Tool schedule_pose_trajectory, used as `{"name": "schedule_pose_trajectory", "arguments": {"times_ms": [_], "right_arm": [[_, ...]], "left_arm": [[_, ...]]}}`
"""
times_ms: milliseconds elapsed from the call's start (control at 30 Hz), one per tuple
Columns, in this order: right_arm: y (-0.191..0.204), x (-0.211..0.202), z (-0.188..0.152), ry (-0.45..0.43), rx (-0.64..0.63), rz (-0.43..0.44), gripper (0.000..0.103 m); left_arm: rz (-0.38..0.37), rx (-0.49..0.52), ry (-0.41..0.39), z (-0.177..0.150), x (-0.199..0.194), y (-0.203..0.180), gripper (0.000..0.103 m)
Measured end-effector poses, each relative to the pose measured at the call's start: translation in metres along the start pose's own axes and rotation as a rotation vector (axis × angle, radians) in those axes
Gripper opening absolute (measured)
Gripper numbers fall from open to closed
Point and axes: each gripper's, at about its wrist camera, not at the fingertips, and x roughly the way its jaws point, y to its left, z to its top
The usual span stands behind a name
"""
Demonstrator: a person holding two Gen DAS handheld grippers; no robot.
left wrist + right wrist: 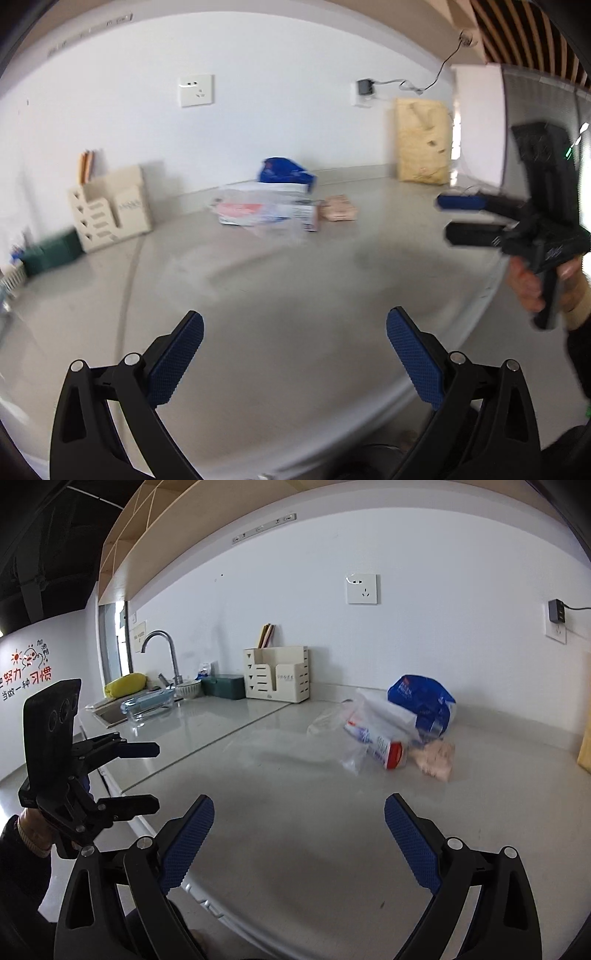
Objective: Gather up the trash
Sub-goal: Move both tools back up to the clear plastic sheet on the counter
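We see the left gripper (295, 354) with its blue pads spread wide and nothing between them, hovering over the bare grey bench (295, 288). The right gripper (299, 842) is likewise spread apart and empty above the bench. Each wrist view catches the other gripper from the side, held in a hand (528, 288).

Further out, the trash sits in a loose cluster near the back wall: a clear plastic bag (373, 716) draped over a carton with a red end (384, 747), a crumpled pinkish wrapper (436, 760) just beside it, and a blue bag (424, 705) behind.

Only the right wrist view shows the sink with its faucet (162, 653); only the left wrist view shows a tan padded envelope (423, 140) leaning against the wall. Both show the cream organiser (277, 679).
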Motion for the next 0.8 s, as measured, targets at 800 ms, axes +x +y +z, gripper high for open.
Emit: {"name": "schedule_pose_trajectory", "arguments": {"times_ms": [800], "right_arm": [[-0.027,0.181,0.075,0.133,-0.031,-0.147,0.09]], "left_arm": [[0.072,-0.081,0.279,0.037,0.131,0.084,0.094]]}}
